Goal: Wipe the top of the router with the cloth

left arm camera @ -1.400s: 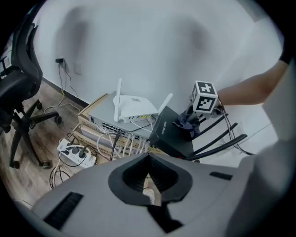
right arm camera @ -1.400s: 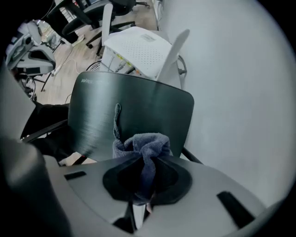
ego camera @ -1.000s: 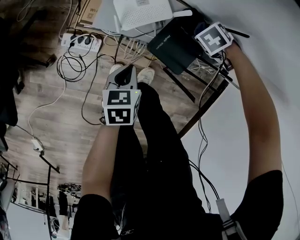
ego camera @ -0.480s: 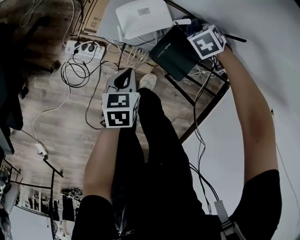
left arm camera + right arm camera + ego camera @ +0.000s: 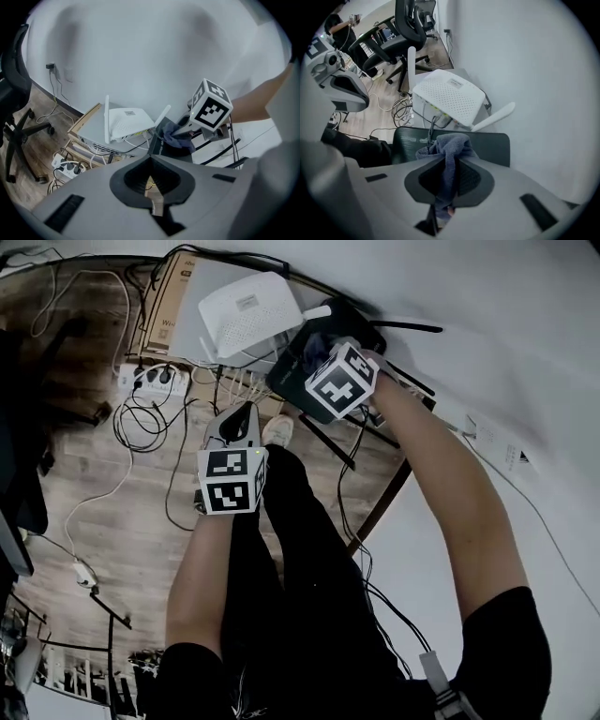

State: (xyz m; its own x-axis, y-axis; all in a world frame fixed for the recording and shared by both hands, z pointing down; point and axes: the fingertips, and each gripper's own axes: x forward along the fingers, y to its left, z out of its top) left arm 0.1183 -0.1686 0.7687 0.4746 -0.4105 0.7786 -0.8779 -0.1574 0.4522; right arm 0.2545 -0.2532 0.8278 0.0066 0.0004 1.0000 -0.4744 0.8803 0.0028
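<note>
A flat black router [image 5: 490, 146] lies just under my right gripper [image 5: 449, 161], which is shut on a grey-blue cloth [image 5: 451, 143]. The cloth hangs bunched from the jaws and rests on the router's top. In the head view the right gripper [image 5: 319, 351] is over the black router [image 5: 284, 382], beside a white router [image 5: 248, 307] with antennas. The left gripper view shows the cloth [image 5: 177, 137] on the black router [image 5: 161, 142]. My left gripper [image 5: 240, 420] hangs over the floor, apart from both routers, shut and holding nothing.
The white router [image 5: 449, 96] sits on a grey box next to a cardboard box [image 5: 161, 307]. A power strip [image 5: 155, 379] and loose cables lie on the wooden floor. An office chair [image 5: 16, 124] stands at the left. A white wall is right behind the routers.
My right gripper has slid left across the black router's top with the cloth. The left gripper has stayed roughly where it was.
</note>
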